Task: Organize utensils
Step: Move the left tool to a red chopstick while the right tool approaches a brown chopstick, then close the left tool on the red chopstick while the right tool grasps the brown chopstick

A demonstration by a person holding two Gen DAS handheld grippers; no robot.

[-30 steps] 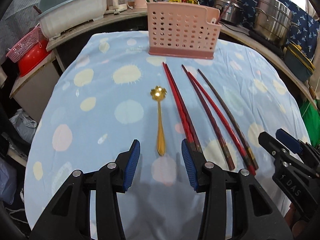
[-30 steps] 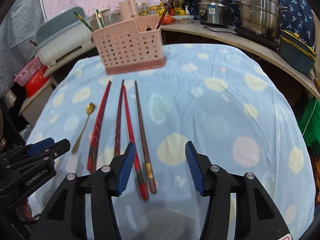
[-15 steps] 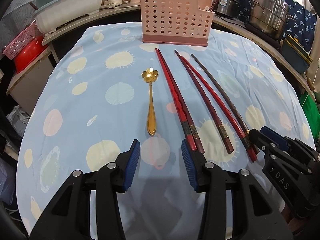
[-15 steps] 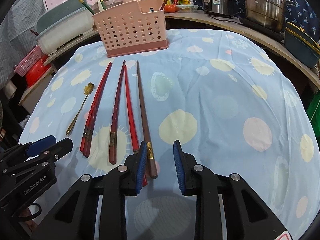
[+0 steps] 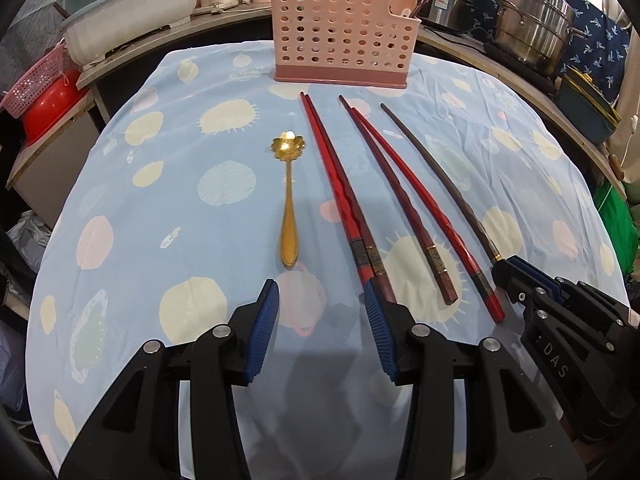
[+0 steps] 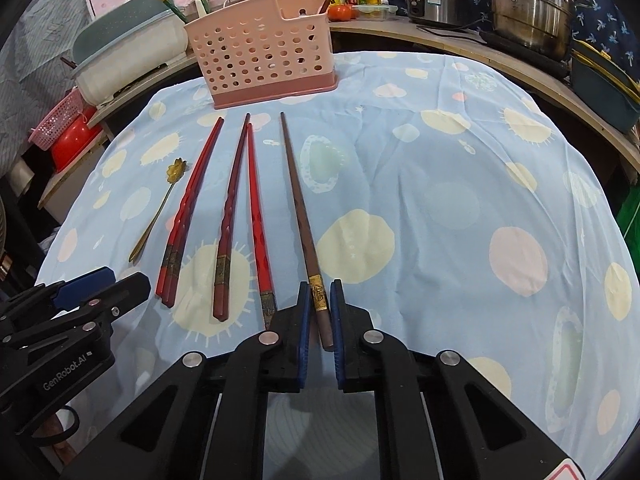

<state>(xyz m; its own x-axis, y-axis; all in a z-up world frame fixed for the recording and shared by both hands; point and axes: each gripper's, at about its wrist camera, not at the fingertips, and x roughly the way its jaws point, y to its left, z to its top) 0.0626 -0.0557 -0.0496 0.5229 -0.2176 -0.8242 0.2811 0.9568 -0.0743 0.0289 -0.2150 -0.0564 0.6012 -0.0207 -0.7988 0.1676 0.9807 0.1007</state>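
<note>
Here, five chopsticks (image 6: 240,200), one spoon (image 5: 289,200); right tongs (image 6: 320,308) pinching brown chopstick (image 6: 298,200), left tongs (image 5: 320,320) spread.

Five chopsticks lie on the spotted cloth (image 6: 440,208): a bright red pair (image 6: 188,208) side by side, a dark maroon one (image 6: 230,216), a single red one (image 6: 256,216) and one brown one (image 6: 298,208). One gold spoon (image 6: 160,208) lies toward the left edge, and one pink holder (image 6: 264,64) stands at the far edge. Two grippers, left (image 5: 320,328) and right (image 6: 320,320), are at the near edge.
</note>
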